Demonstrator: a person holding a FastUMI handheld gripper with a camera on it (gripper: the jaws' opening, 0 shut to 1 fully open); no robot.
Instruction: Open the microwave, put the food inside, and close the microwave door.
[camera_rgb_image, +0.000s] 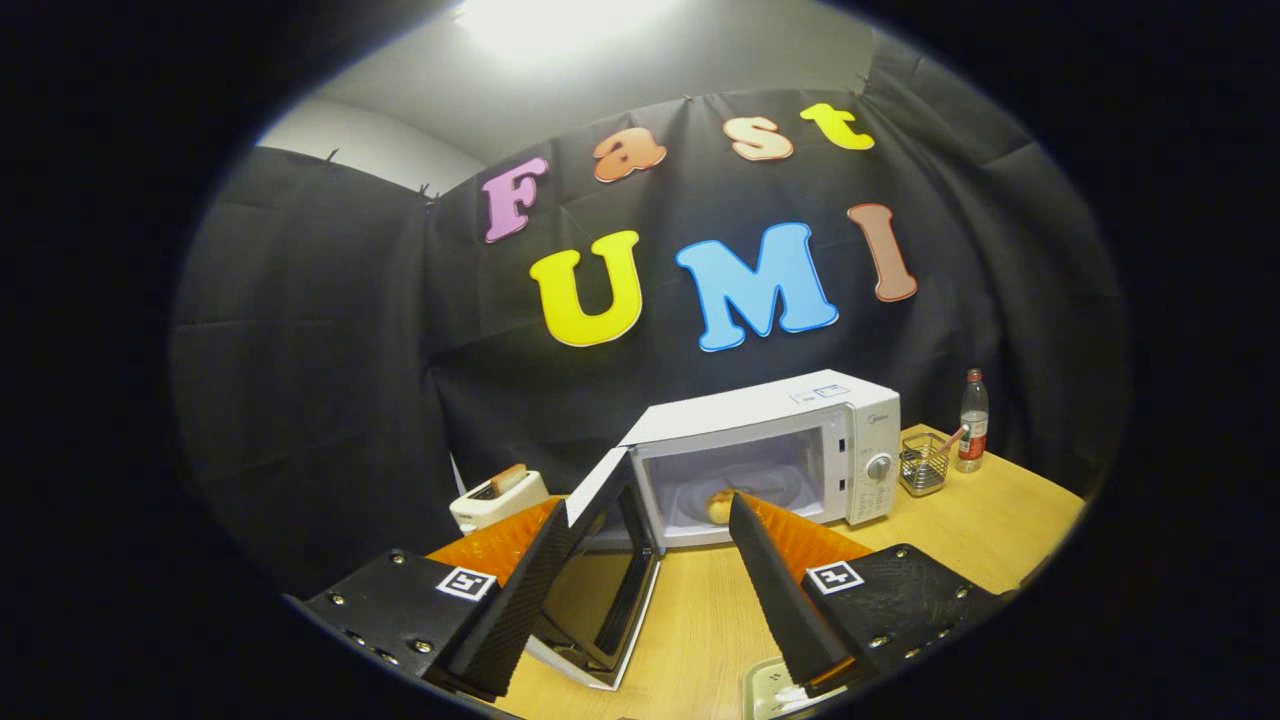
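The gripper hangs above the table, its two fingers spread wide apart with nothing between them but open air and the view ahead. The left finger lies across the near face of the open door, though whether it touches the door or merely passes in front of it cannot be told. The right finger points toward the microwave and its tip overlaps the lower edge of the opening.

The microwave is white and stands on the wooden table against the black cloth wall. Its door is swung out to the left, hinged on that side, with the dark window pane facing the gripper. The cavity is lit and pale inside (a glass turntable shows on its floor). The food, a small golden roll or bun, sits on that turntable inside the cavity, just beyond the right finger's tip. The control panel with its round knob runs down the right side of the oven's front.

To the left of the microwave, behind the left finger, a white toaster holds a slice of bread standing up out of a slot. To the right of the microwave a small wire basket rests on the table, and just beside it a clear bottle with a red cap and label stands upright. Near the right finger's base, a pale flat item lies on the table, too cut off to identify.
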